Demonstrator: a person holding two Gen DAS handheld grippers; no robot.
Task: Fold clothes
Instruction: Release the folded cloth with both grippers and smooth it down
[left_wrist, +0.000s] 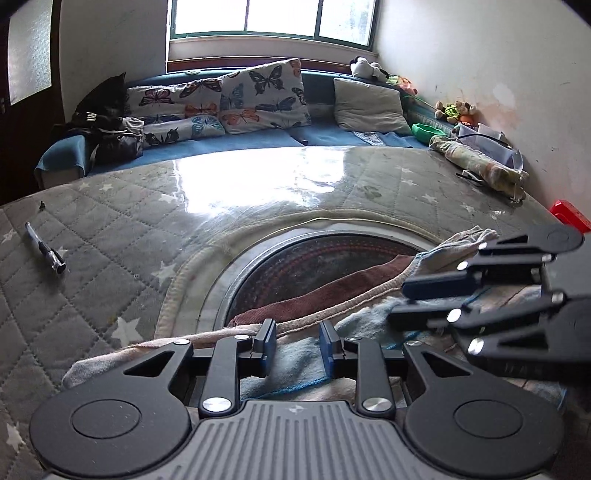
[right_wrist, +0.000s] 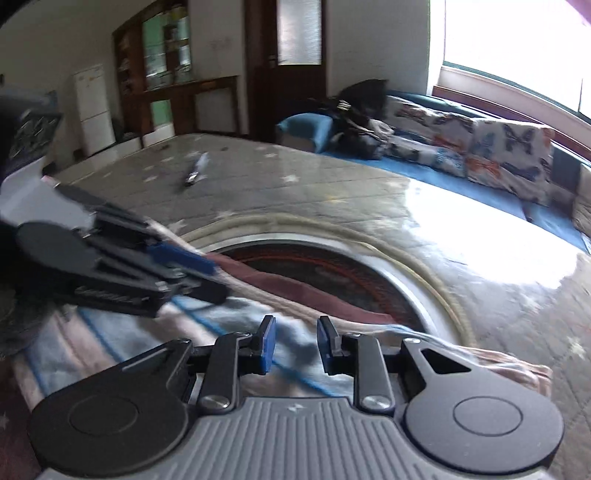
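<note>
Striped towel (left_wrist: 295, 354): left gripper (left_wrist: 297, 345) and right gripper (right_wrist: 295, 345), jaws narrowly parted, over its edge for folding; grip unconfirmed.

I'm looking at a home living room: butterfly cushions (left_wrist: 258, 96) lining a blue sofa (left_wrist: 258, 142) (window (left_wrist: 273, 18) behind).

We see a pale blue, pink and maroon garment (left_wrist: 306, 354) on a grey star-quilted table cover (left_wrist: 110, 236), a black-and-clear pen (left_wrist: 46, 248) near its left edge, white butterfly-print cushions (left_wrist: 264, 96), and blue gripper pads (left_wrist: 327, 345).
</note>
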